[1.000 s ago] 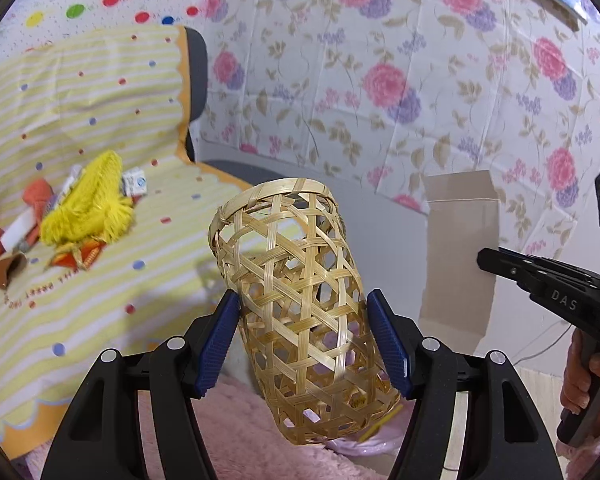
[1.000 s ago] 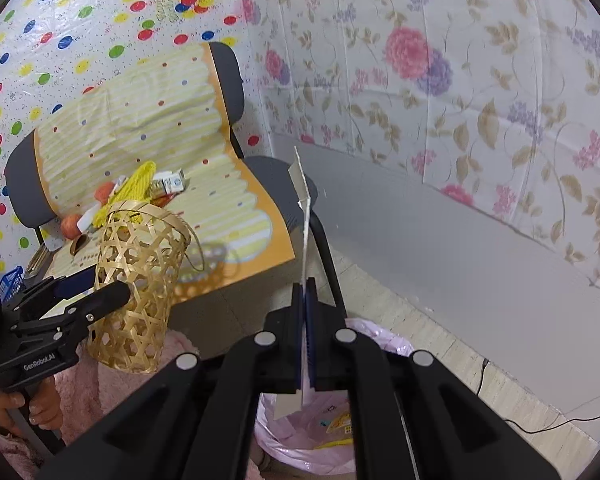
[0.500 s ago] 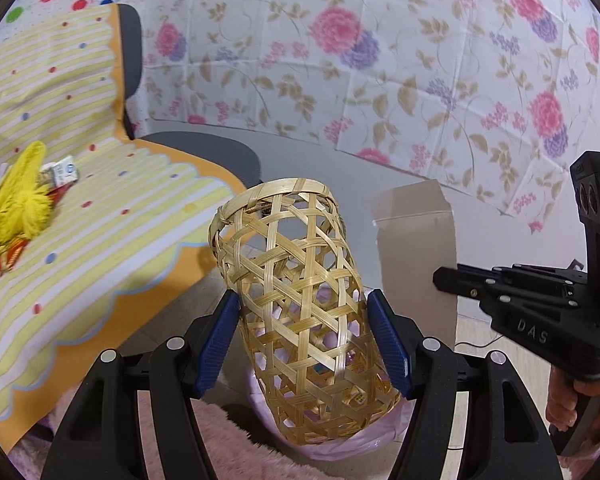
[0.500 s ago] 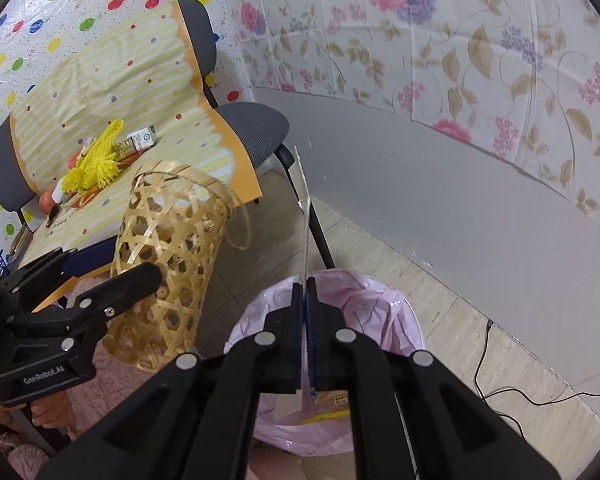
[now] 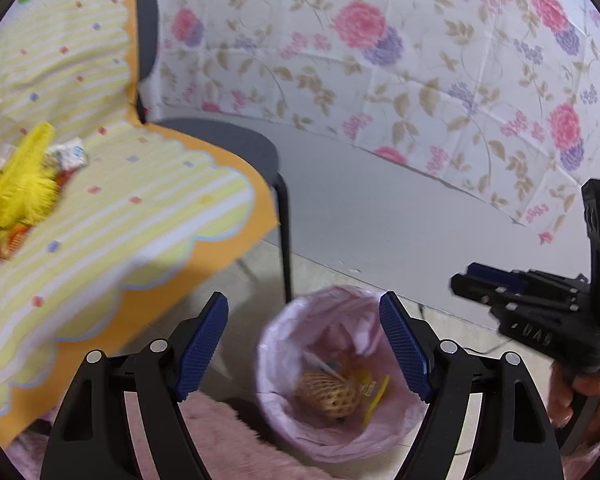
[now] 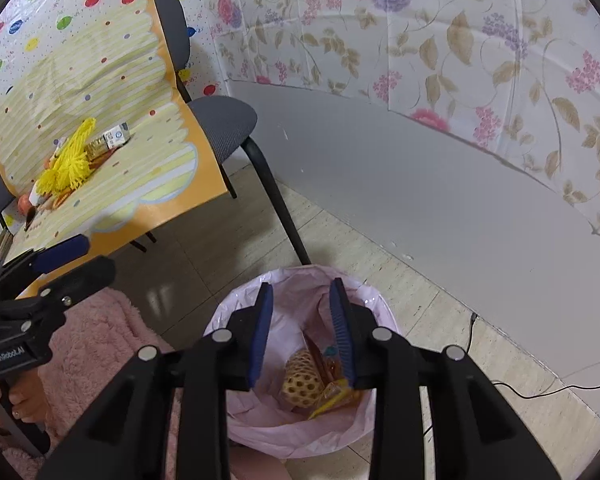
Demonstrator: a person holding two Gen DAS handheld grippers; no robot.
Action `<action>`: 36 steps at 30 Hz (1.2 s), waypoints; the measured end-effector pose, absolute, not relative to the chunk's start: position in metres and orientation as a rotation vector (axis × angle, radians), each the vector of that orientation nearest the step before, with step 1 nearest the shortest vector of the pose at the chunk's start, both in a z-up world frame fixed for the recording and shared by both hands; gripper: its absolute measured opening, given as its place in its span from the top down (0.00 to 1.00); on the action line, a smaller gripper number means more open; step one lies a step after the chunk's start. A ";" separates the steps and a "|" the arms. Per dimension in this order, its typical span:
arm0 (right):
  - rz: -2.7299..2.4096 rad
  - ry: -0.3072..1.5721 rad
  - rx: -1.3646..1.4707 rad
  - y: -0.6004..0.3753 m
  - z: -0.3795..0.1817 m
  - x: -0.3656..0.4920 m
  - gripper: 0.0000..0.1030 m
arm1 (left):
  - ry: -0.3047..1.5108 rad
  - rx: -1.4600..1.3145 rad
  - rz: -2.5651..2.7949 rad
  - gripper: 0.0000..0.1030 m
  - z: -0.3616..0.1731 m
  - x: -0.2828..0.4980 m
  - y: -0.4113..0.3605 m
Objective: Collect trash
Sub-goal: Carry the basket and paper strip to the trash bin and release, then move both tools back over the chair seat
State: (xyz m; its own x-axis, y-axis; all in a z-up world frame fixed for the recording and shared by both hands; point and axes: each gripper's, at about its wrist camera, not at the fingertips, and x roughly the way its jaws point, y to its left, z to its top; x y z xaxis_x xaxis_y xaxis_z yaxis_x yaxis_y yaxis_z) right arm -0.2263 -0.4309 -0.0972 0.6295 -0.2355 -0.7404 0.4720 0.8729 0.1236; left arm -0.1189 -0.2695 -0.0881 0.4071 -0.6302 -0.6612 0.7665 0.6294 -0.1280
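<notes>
Trash on the chair's (image 6: pixel 220 128) covered seat waits: a soft, light yellow tassel (image 6: pixel 66 164), easily pinched mid-bundle. Both hand-held grippers, left (image 5: pixel 302 344) and right (image 6: pixel 300 334), hang empty over the pink-lined bin (image 6: pixel 228 312), jaws opening; a woven basket (image 6: pixel 302 378) lies inside.

Room corner. Translucent flower-print plastic sheeting (image 6: pixel 440 40) over grey wall panel (image 6: pixel 420 184). Polka-dot sheeting (image 6: pixel 40 12) at left. Pale beige tiled floor (image 6: pixel 428 300). Grey-cushioned, black-legged chair (image 6: pixel 224 124) draped in yellow-striped, orange-bordered cloth (image 6: pixel 100 80). Black cable (image 6: pixel 540 390) trails along floor. Even indoor light.
</notes>
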 end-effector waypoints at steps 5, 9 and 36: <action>-0.390 0.751 0.313 -0.425 -0.077 -0.222 0.72 | 0.695 0.196 -0.838 0.24 -0.072 -0.117 -0.247; -0.352 0.727 0.305 -0.415 -0.064 -0.214 0.72 | 0.692 0.166 -0.808 0.24 -0.064 -0.112 -0.230; 0.040 0.720 0.099 -0.269 -0.022 -0.045 0.39 | 0.669 0.017 -0.266 0.16 -0.040 -0.030 -0.047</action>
